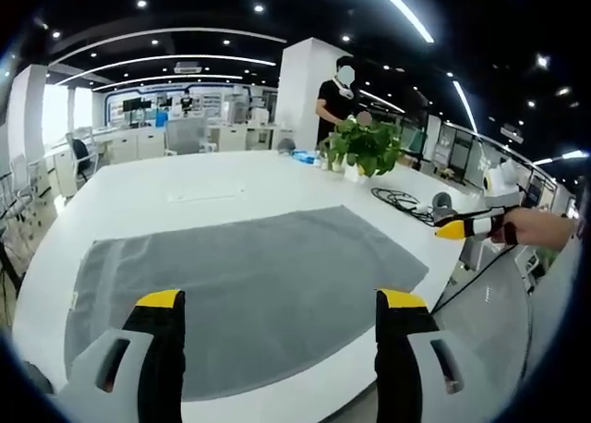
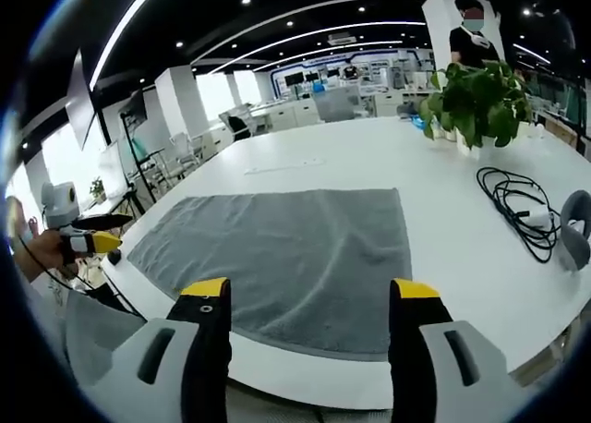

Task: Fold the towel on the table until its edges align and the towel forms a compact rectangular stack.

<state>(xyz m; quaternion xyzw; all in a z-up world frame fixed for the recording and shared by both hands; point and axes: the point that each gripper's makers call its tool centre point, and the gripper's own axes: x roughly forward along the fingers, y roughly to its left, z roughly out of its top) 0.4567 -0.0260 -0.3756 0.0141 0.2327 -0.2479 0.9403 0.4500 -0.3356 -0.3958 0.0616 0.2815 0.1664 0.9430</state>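
Observation:
A grey towel lies spread flat in one layer on the white table. In the left gripper view my left gripper is open, held above the towel's near edge with nothing between its yellow-tipped jaws. In the right gripper view the same towel lies ahead, and my right gripper stands open over its near edge, also holding nothing. The right gripper comes into the left gripper view at the right, held by a hand. The left gripper comes into the right gripper view at the left.
A potted green plant stands at the far side of the table, with a coiled black cable and a grey round device near it. A person stands behind the plant. Desks and chairs fill the office beyond.

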